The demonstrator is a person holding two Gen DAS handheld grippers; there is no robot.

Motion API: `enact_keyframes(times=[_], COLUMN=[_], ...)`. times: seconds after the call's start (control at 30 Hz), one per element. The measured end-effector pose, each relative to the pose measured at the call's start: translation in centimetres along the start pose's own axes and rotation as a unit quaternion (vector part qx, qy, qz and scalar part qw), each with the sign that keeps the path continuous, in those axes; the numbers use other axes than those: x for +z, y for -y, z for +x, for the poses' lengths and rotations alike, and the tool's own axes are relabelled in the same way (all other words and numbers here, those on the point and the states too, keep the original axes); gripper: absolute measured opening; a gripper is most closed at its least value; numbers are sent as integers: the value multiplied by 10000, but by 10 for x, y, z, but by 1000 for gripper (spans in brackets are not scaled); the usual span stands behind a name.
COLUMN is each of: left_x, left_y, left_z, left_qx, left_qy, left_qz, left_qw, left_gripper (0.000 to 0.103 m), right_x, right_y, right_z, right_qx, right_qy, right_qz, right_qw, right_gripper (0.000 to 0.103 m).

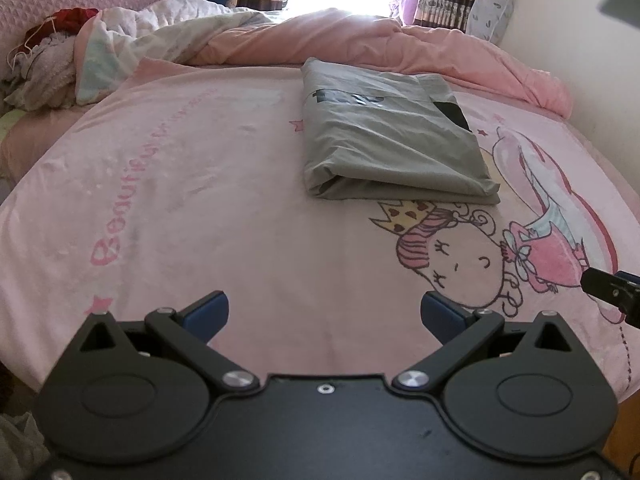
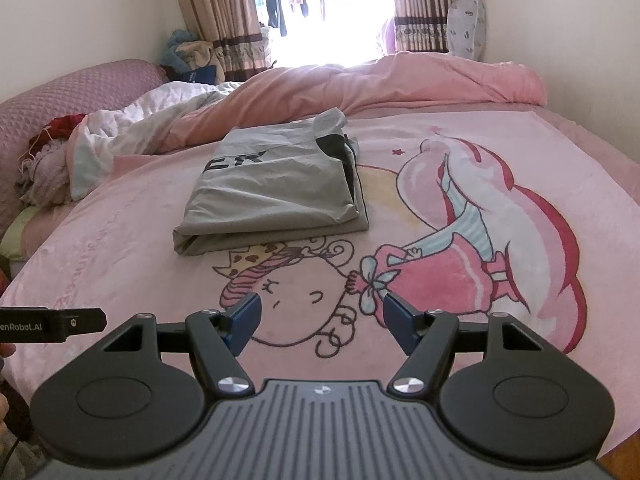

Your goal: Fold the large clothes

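On the pink blanket [image 1: 224, 208] of the bed, in my left-wrist view, one folded grey garment [image 1: 384, 144] is lying flat, well ahead of my tongs and right of centre. It is showing black lettering on top and one black patch at its right edge. Its near edge is touching the crown of the one cartoon girl [image 1: 452, 256] printed on the blanket. My left gripper [image 1: 325, 314] is hovering over bare blanket with its two blue pads [image 1: 208, 312] standing wide apart, holding and touching nothing. The tip of my right gripper [image 1: 612, 292] is entering at the right edge. This view alone is showing the pink word "Beautiful" [image 1: 132, 200] printed along the left side, legibly.

In my right-wrist view, the same single folded grey garment [image 2: 272, 184] is lying left of centre, near the rumpled pink duvet [image 2: 420, 80] behind it. My right gripper [image 2: 322, 320] is hanging above the printed girl's face [image 2: 304, 300], jaws spread wide, with only blanket showing between the two blue pads [image 2: 246, 320]; nothing is being gripped. One finger of my left gripper [image 2: 60, 322] is poking in from the left. This view alone is showing the whole printed pink dress and hair [image 2: 480, 240], and clothes hanging in the bright window [image 2: 320, 8] between two striped curtains [image 2: 216, 20].
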State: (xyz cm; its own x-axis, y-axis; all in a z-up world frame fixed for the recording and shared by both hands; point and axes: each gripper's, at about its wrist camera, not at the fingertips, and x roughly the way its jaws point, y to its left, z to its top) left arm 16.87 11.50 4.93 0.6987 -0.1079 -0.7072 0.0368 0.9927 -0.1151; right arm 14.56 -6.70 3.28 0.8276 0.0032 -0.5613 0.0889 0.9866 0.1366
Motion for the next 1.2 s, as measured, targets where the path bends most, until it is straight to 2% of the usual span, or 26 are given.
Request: enact_keyframes(times=[1.2], left_x=[1], left_y=[1], left_z=[3], left_qx=[71], left_qy=[-57], left_qz=[10], left_qw=[10000], left_gripper=[103], right_x=[-6], right_y=[1], right_z=[7], right_qx=[27], right_qy=[-131], right_qz=[34], right_qw=[9999], right_gripper=[82])
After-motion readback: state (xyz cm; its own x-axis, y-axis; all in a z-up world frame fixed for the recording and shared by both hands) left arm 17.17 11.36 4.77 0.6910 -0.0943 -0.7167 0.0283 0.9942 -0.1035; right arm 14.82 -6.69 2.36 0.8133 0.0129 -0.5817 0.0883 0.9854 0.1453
